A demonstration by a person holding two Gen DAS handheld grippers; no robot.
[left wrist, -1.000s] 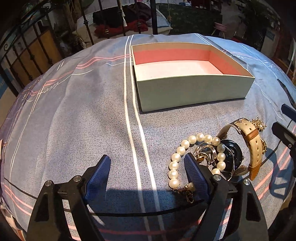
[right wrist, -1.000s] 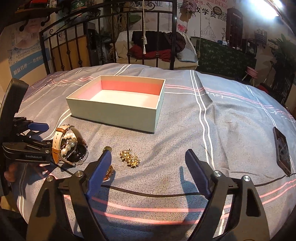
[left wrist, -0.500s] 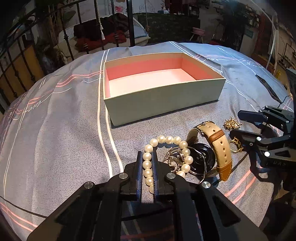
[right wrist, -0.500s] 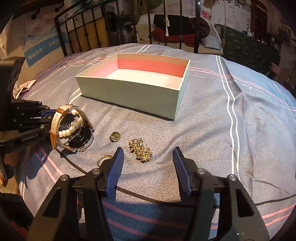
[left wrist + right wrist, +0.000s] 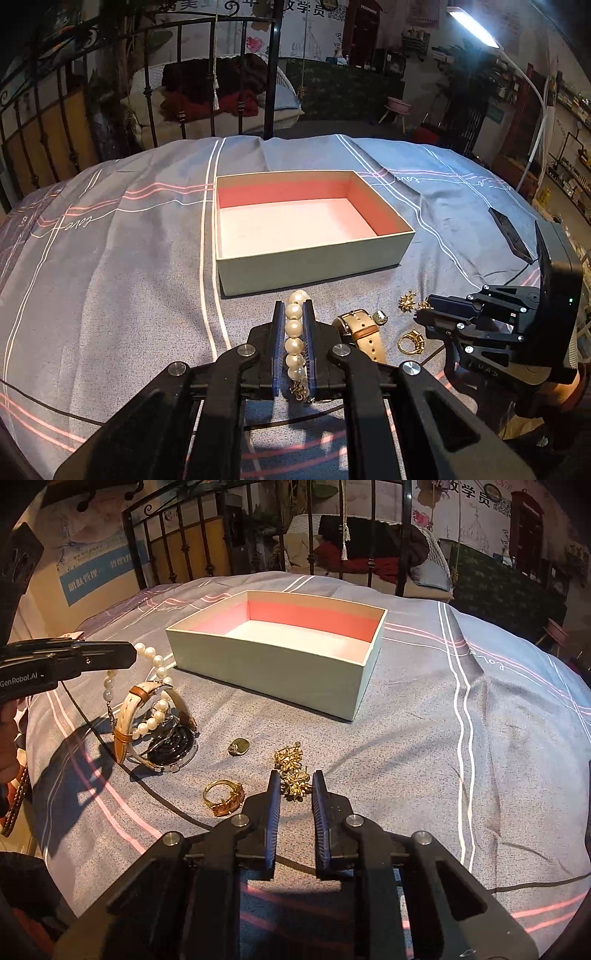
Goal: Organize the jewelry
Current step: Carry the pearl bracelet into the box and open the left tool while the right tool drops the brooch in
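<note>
My left gripper [image 5: 293,310] is shut on a pearl bracelet [image 5: 294,334] and holds it lifted above the bedspread; the strand hangs from it in the right wrist view [image 5: 159,672]. A tan-strap watch [image 5: 147,716] lies under it. My right gripper [image 5: 296,781] is nearly closed around gold flower earrings [image 5: 291,766] on the bedspread; whether its pads touch them I cannot tell. A gold ring [image 5: 223,795] and a small pendant [image 5: 239,746] lie beside them. The open pale-green box with pink lining [image 5: 280,672] stands behind.
A dark phone [image 5: 509,232] lies on the bedspread at the right. A black iron bedstead [image 5: 229,539] stands behind the box. The striped grey bedspread [image 5: 461,738] extends to the right of the box.
My left gripper has lifted the pearl bracelet off the watch, toward the box. My right gripper has moved down over the gold earrings and narrowed around them.
</note>
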